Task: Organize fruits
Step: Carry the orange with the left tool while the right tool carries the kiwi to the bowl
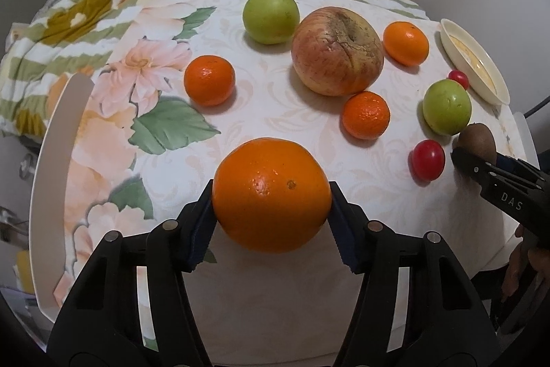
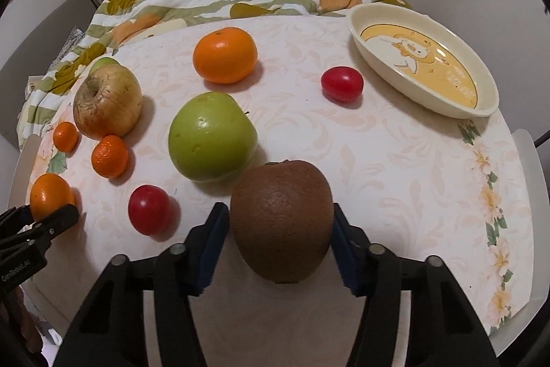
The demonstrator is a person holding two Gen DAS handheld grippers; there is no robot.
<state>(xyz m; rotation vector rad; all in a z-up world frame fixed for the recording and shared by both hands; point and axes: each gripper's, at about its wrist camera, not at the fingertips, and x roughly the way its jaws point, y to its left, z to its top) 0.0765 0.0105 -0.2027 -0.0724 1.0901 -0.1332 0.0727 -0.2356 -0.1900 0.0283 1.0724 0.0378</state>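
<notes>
All places are given from the big apple (image 1: pixel 337 50), as seen in the left wrist view. On the table (image 1: pixel 275 112), one round fruit (image 1: pixel 271 15) is set behind and to its left, a mandarin (image 1: pixel 209 80) to its left, another (image 1: pixel 406 43) to its right, and a third (image 1: pixel 365 115) just before it. Farther right, a second round fruit (image 1: pixel 446 107) is found between two tomatoes (image 1: pixel 427 159), with the dish (image 1: pixel 457 47) behind them at the table's edge. Before the apple, the orange (image 1: pixel 271 195) is placed; to the right and nearer, the kiwi (image 2: pixel 282 222).

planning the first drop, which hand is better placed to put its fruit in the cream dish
Right, probably. Its tool grips the kiwi, with the cream dish on its side of the table. The left tool holds the orange at the far side.
</notes>
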